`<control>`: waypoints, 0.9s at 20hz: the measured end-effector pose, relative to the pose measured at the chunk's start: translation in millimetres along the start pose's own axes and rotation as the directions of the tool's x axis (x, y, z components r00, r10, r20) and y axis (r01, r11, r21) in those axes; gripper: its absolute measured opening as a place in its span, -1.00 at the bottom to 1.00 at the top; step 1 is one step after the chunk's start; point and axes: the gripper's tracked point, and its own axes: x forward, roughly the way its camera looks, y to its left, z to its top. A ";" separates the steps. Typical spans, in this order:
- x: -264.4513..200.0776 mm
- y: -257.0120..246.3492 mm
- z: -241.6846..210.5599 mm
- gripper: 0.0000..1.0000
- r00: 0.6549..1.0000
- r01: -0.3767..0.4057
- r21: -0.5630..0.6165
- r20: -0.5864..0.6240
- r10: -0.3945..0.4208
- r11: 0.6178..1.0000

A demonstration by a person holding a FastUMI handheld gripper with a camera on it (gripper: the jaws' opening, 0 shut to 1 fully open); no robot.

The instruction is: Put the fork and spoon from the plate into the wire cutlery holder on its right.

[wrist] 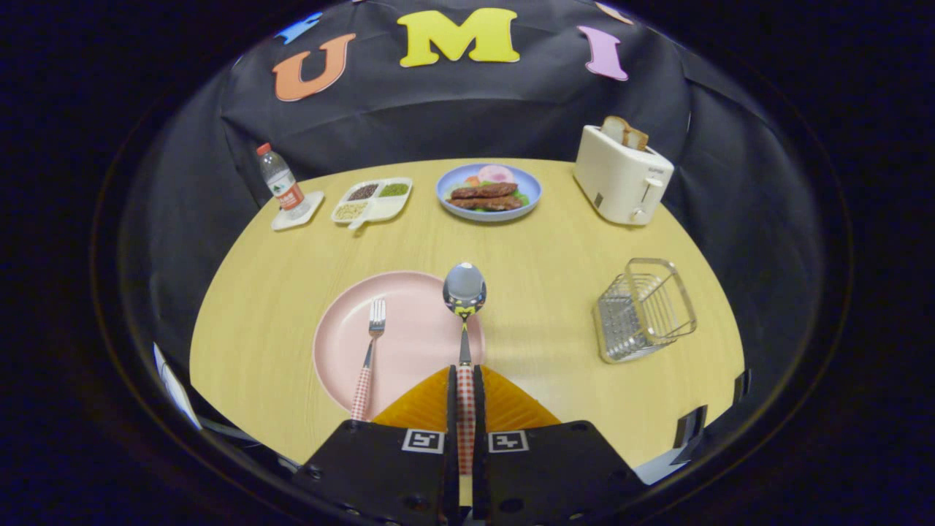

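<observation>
Presently the gripper (465, 380) is clamped on the spoon (464, 292) handle, bowl held ahead over the plate (409, 343) rim; the fork (371, 351) lies left, wire cutlery holder (643, 310) right.

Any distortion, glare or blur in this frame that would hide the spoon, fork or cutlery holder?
Gripper view: fisheye bends the table edge into an arc and tilts the wire cutlery holder; light is even, shadows soft; a glint on the bowl of the spoon, whose handle the gripper is shut on; the fork on the pink plate is sharp.
</observation>
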 end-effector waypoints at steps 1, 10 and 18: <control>-6.8 -11.8 7.2 -0.85 1.000 0.006 0.006 0.011 -0.007 1.000; -34.4 -121.0 19.6 -0.86 0.994 0.105 0.066 0.009 -0.106 0.992; -37.6 -150.7 -5.0 -0.86 0.983 0.055 0.098 -0.179 -0.037 0.994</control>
